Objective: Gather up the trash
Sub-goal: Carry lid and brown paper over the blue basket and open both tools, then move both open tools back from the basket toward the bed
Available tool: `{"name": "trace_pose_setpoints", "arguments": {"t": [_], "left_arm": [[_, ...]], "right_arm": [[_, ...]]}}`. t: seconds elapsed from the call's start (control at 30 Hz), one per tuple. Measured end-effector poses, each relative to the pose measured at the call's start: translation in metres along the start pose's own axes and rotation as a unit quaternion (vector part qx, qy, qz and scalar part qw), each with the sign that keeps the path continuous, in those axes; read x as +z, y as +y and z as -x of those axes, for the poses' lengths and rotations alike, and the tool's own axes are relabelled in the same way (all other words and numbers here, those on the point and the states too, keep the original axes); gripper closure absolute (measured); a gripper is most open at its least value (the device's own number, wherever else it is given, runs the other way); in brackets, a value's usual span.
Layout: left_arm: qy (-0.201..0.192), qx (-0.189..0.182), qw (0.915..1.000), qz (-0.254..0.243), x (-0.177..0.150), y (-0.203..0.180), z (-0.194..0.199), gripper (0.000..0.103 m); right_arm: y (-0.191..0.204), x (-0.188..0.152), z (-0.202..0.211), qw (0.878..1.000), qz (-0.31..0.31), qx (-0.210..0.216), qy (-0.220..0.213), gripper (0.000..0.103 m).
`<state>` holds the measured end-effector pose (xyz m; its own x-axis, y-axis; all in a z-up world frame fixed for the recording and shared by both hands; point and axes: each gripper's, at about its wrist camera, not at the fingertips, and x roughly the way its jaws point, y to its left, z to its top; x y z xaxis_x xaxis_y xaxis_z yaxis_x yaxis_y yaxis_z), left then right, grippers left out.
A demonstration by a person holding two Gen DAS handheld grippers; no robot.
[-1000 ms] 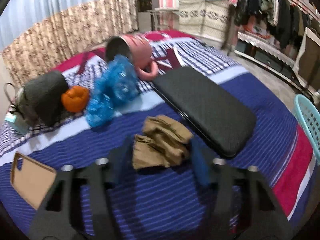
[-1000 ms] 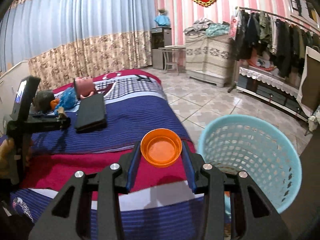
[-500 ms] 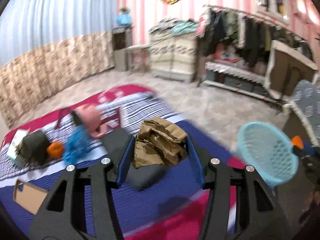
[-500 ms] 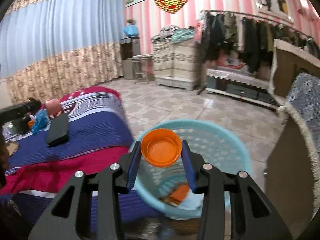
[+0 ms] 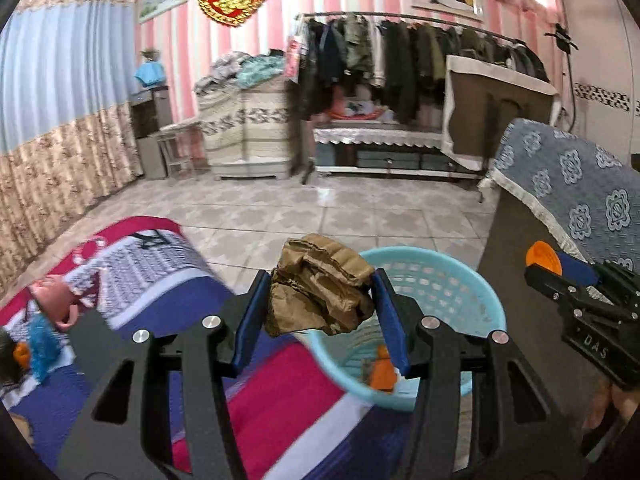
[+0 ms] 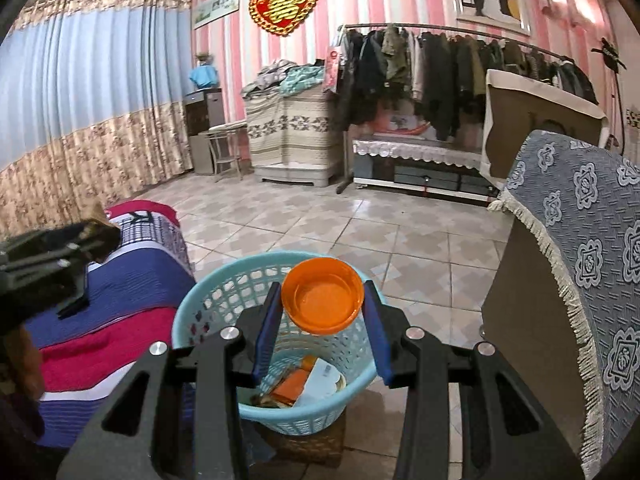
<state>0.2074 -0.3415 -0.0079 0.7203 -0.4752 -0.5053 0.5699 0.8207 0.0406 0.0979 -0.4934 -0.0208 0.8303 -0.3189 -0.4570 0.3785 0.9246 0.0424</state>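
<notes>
My left gripper (image 5: 318, 314) is shut on a crumpled brown paper wad (image 5: 318, 290), held in the air over the bed's edge, just left of the light blue basket (image 5: 456, 280). My right gripper (image 6: 320, 326) is shut on an orange plastic lid (image 6: 322, 300), hanging above the same basket (image 6: 200, 320), which holds orange and white scraps (image 6: 316, 380). In the left wrist view the right gripper (image 5: 560, 276) and its lid (image 5: 542, 256) show at the right edge. In the right wrist view the left gripper's body appears blurred at the left.
A bed with a blue, red and white striped cover (image 5: 280, 392) lies left of the basket, carrying a pink mug (image 5: 56, 296) and blue crumpled plastic (image 5: 40, 344). A cabinet under a grey patterned cloth (image 6: 580, 264) stands right. Tiled floor and a clothes rack (image 5: 420, 64) lie beyond.
My left gripper lifted the brown paper off the bed and swung right toward the basket. My right gripper carried the orange lid from beside the basket to above its opening.
</notes>
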Motion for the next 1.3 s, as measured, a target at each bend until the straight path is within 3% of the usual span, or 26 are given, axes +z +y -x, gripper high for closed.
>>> {"name": "trace_pose_setpoints", "arguments": {"t": [0.2,0.37,0.53,0.7,0.93,1.07,1.13,1.3], "left_arm": [[0.018,-0.010,0.9996,-0.021,-0.008,-0.018,-0.049,0.051],[0.021,-0.006,0.9996,-0.015,-0.012,-0.011,-0.078,0.049],[0.017,0.023,0.9995,-0.014,-0.023,0.000,-0.093,0.023],[0.023,0.019,0.9993,0.022,-0.027,0.025,-0.095,0.018],[0.016,0.030,0.9990,0.030,-0.032,0.036,-0.092,0.013],[0.020,0.029,0.9986,0.040,-0.034,0.039,-0.092,0.008],[0.025,0.027,0.9983,0.045,-0.035,0.042,-0.093,0.008],[0.031,0.025,0.9978,0.054,-0.036,0.046,-0.090,0.008]], "right_arm": [[-0.005,-0.008,-0.017,1.000,-0.008,-0.022,-0.004,0.063],[-0.009,-0.010,-0.037,0.999,-0.025,-0.027,0.004,0.063],[0.001,-0.013,-0.055,0.999,-0.031,-0.030,0.006,0.063],[0.012,-0.020,-0.070,0.999,-0.033,-0.025,0.015,0.063],[0.021,-0.028,-0.086,0.999,-0.033,-0.034,0.025,0.061],[0.017,-0.027,-0.085,0.998,-0.042,-0.039,0.011,0.031],[0.016,-0.025,-0.084,0.998,-0.040,-0.041,0.010,0.028],[0.015,-0.021,-0.069,0.998,-0.040,-0.051,-0.006,0.012]]}}
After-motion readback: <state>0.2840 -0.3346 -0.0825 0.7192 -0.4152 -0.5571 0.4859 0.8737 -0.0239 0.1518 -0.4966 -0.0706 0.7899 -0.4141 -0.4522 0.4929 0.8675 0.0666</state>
